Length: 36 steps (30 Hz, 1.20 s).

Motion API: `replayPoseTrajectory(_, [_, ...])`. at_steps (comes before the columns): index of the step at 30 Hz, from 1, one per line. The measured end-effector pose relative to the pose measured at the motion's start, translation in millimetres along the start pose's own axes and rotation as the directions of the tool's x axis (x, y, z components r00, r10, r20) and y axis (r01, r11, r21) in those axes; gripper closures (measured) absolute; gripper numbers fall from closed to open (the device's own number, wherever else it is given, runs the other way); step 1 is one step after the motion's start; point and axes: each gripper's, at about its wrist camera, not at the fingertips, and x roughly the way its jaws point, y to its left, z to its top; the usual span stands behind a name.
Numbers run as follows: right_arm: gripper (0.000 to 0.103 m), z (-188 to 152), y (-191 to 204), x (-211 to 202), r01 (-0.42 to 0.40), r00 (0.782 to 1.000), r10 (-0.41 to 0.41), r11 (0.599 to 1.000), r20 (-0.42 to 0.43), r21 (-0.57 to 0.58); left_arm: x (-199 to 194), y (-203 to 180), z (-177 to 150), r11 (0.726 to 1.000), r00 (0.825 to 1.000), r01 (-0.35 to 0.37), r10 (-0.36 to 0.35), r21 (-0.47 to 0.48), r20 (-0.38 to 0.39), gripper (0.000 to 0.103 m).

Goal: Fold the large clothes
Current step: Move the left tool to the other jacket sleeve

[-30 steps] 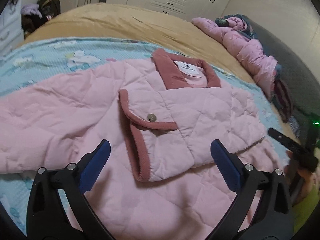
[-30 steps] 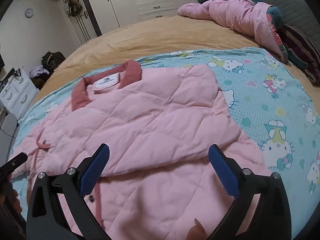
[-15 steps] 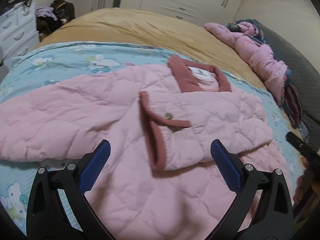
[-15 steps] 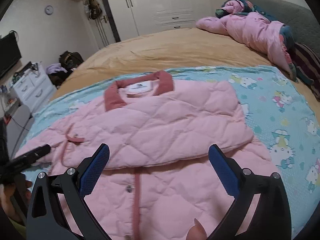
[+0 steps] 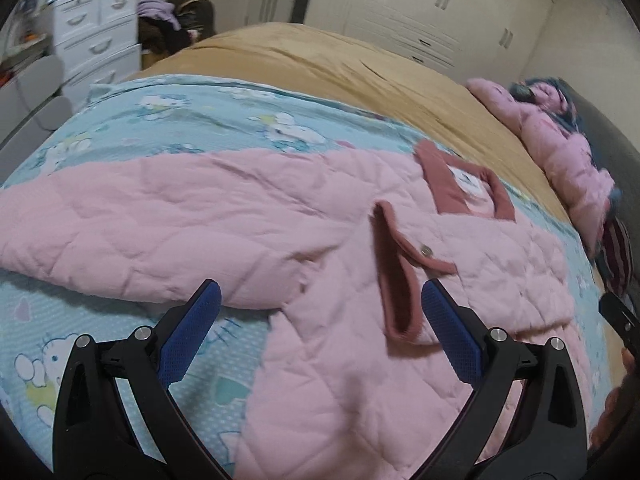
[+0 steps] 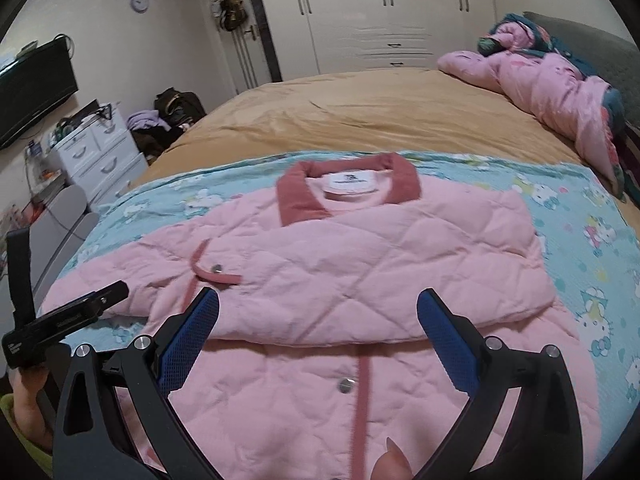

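The pink quilted jacket (image 6: pixel 360 264) with dusty-red corduroy collar (image 6: pixel 348 188) lies flat on the light-blue cartoon-cat blanket (image 6: pixel 592 248), near the bed's front edge. One sleeve (image 5: pixel 460 264) is folded across the chest. The white neck label's (image 6: pixel 350 184) writing is unreadable. Left gripper (image 5: pixel 320 328) and right gripper (image 6: pixel 318 328) hover wide open, holding nothing.

A lived-in home bedroom: a wide bed (image 6: pixel 360 108) under a tan cover, white built-in wardrobes (image 6: pixel 384 12) along the far wall, a white drawer chest (image 6: pixel 100 160), a wall clock (image 6: pixel 139 2) and mounted television (image 6: pixel 32 88).
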Motion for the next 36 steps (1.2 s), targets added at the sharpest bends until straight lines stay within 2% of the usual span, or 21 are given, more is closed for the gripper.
replayPoseTrajectory(6, [0.004, 9, 29, 8, -0.032, 0.999, 0.032, 0.999, 0.008, -0.008, -7, 29, 9, 0.993, 0.994, -0.102, 0.104, -0.063, 0.039, 0.009])
replayPoseTrajectory(9, [0.004, 13, 45, 14, -0.061, 0.998, 0.061, 0.998, 0.003, -0.012, -11, 50, 14, 0.987, 0.992, -0.112, 0.117, -0.118, 0.039, 0.009])
replayPoseTrajectory(14, [0.004, 20, 79, 24, -0.101, 0.995, 0.101, 0.994, -0.002, -0.047, -20, 71, 20, 0.967, 0.973, -0.208, 0.22, -0.146, 0.072, 0.009])
replayPoseTrajectory(17, [0.004, 23, 99, 29, -0.132, 0.991, 0.132, 0.989, -0.008, -0.067, -25, 85, 22, 0.957, 0.966, -0.232, 0.248, -0.175, 0.077, 0.009])
replayPoseTrajectory(21, [0.004, 25, 125, 38, -0.179, 0.984, 0.177, 0.979, -0.028, -0.096, -31, 108, 26, 0.934, 0.952, -0.271, 0.296, -0.231, 0.082, 0.009])
replayPoseTrajectory(24, [0.004, 28, 141, 44, -0.203, 0.979, 0.2, 0.973, -0.04, -0.111, -39, 131, 28, 0.906, 0.932, -0.314, 0.352, -0.284, 0.091, 0.009])
replayPoseTrajectory(36, [0.004, 31, 203, 66, -0.307, 0.951, 0.292, 0.936, -0.104, -0.173, -43, 201, 21, 0.813, 0.904, -0.375, 0.428, -0.446, 0.019, 0.009])
